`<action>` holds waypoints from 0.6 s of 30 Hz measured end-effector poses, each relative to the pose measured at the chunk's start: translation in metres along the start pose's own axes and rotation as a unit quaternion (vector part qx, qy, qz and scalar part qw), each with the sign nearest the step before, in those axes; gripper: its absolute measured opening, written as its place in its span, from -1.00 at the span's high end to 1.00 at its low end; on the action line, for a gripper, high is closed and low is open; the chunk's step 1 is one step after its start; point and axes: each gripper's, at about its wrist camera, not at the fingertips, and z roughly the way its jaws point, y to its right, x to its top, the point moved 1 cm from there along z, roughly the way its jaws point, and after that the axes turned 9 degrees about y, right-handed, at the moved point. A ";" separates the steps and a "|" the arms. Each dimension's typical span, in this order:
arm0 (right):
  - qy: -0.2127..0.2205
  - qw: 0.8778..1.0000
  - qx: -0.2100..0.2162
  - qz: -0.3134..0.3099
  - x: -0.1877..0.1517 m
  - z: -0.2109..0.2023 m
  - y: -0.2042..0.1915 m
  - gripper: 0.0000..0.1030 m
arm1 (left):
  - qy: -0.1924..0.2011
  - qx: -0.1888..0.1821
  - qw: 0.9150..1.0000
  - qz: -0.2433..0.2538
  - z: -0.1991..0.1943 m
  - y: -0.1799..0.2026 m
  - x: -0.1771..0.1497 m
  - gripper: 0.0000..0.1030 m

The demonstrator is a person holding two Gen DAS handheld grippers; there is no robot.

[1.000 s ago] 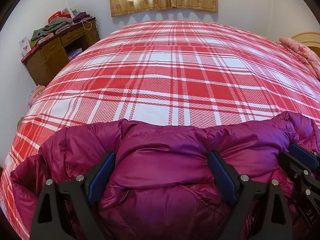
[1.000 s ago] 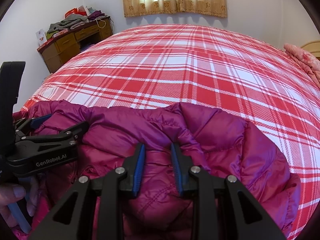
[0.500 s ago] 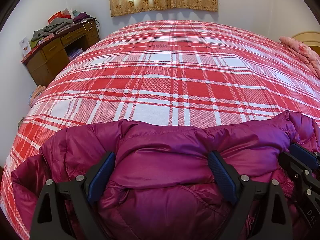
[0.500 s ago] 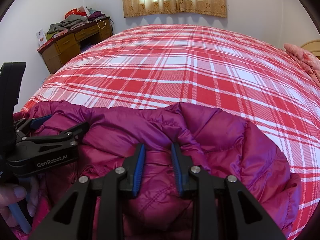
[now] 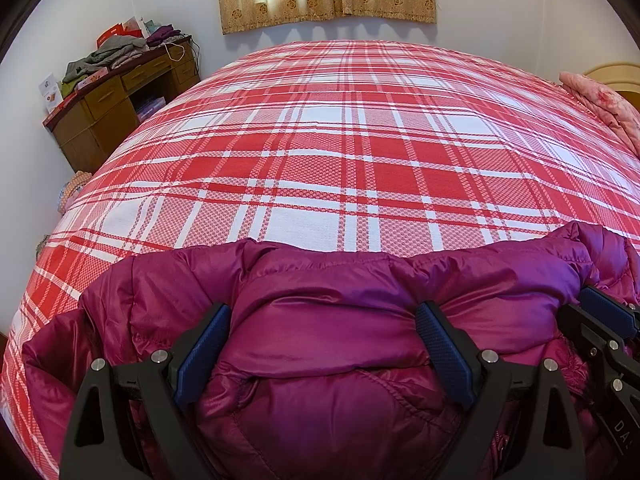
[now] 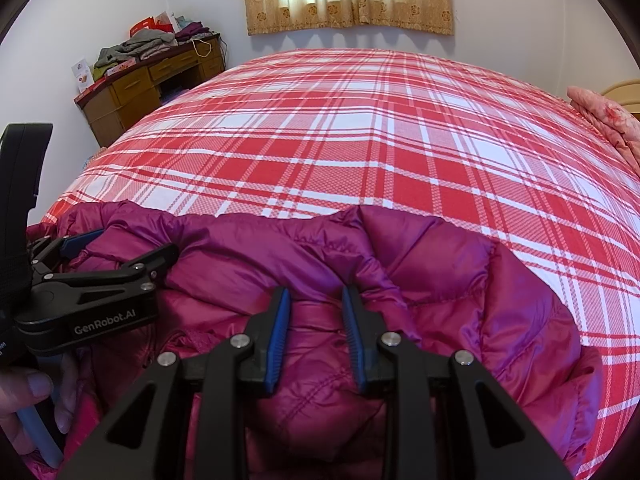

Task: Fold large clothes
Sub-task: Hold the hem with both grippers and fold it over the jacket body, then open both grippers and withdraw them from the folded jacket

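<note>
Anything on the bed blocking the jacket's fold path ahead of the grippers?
Nothing visible. The plaid bedspread beyond the magenta puffer jacket is bare; a pink blanket lies only at the far right edge. Left gripper and right gripper already straddle jacket fabric.

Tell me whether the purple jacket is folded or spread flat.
Bunched, not flat: the purple jacket lies heaped in puffy overlapping layers at the plaid bed's near edge. Neatly folded: cannot tell.

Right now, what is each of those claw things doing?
Left gripper: jaws wide around a bulge of the purple jacket; grip cannot be told.
Right gripper: narrowed on a jacket fold.
</note>
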 end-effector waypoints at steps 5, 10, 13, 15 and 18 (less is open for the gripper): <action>0.000 1.000 0.001 0.002 0.000 0.000 0.000 0.42 | 0.000 0.002 1.000 0.001 0.000 0.001 0.000 -0.83; -0.011 1.000 0.027 -0.009 0.005 -0.005 -0.003 -0.02 | -0.022 0.008 1.000 0.010 -0.008 -0.006 0.013 -0.88; -0.011 1.000 0.022 -0.017 0.007 -0.035 -0.002 -0.11 | 0.024 0.007 1.000 0.016 -0.056 -0.021 0.026 -0.88; 0.003 1.000 0.025 -0.014 0.005 -0.067 0.004 -0.21 | 0.049 -0.004 0.999 0.013 -0.096 -0.035 0.025 -0.88; 0.015 0.999 0.044 0.004 -0.010 -0.115 0.019 -0.43 | 0.090 -0.028 0.995 0.006 -0.169 -0.063 0.000 -0.88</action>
